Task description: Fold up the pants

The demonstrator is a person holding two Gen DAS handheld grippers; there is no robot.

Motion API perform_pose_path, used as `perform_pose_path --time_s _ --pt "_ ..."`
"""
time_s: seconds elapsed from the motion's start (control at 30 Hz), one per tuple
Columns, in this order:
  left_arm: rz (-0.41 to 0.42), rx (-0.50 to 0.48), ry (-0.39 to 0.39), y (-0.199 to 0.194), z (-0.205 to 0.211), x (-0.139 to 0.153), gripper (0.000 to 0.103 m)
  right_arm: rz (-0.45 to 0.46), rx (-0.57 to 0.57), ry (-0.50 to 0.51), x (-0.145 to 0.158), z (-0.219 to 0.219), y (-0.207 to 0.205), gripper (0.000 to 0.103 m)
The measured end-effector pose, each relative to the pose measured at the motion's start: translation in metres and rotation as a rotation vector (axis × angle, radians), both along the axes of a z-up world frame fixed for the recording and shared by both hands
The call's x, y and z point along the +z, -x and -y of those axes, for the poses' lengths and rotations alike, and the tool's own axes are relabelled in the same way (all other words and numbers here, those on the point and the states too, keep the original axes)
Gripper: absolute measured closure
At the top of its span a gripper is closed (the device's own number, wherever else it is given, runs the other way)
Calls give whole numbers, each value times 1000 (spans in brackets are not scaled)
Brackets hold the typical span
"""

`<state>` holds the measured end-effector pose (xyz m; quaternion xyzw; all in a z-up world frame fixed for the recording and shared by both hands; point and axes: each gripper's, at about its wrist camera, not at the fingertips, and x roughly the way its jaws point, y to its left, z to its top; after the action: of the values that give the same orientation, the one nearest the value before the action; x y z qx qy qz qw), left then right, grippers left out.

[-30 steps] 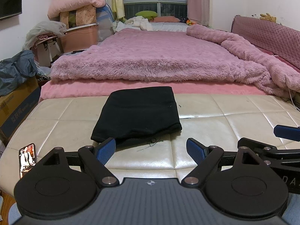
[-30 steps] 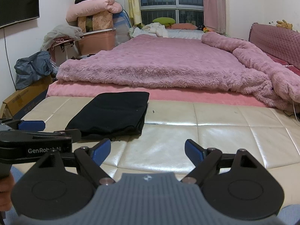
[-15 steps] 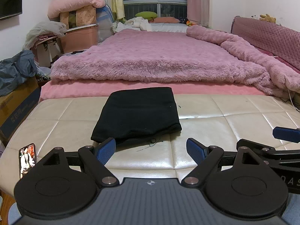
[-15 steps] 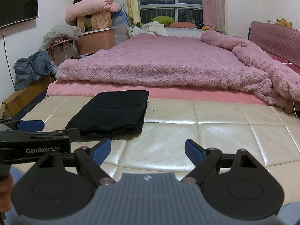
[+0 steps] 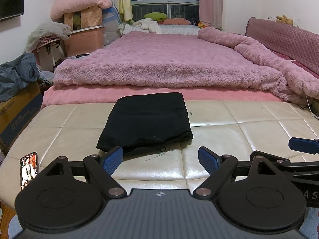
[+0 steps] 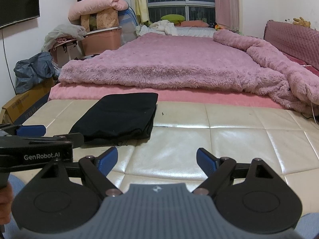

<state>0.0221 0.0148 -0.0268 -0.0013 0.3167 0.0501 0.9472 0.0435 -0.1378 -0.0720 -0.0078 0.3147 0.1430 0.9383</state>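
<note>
The cream leather bench stretches out ahead of both claws, and the black pants lie on it as a tidy folded bundle, just beyond the left gripper and off to the left of the right gripper. Both claws hang released, jaws spread wide, gripping nothing. Looks about done to me; any final tidy should press the near edge flat and tuck in that loose thread.
</note>
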Motion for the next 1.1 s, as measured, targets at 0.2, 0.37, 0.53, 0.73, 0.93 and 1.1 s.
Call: perform_pose_path --time_s 0.2,0.37,0.53,0.73,0.93,1.1 --pt "0 -1 -1 0 -1 0 4 0 0 0 0 0 0 21" --pt "0 1 -1 0 -1 0 4 0 0 0 0 0 0 21" --pt "-1 0 -2 1 -1 0 4 -1 1 0 0 0 0 21" --pt "0 1 -5 1 -1 0 4 -2 0 1 0 -1 0 21" --pt "2 6 -12 3 -4 0 4 -2 1 1 0 -1 0 21" --pt "2 6 -9 3 -5 0 4 -2 0 1 0 -2 0 21"
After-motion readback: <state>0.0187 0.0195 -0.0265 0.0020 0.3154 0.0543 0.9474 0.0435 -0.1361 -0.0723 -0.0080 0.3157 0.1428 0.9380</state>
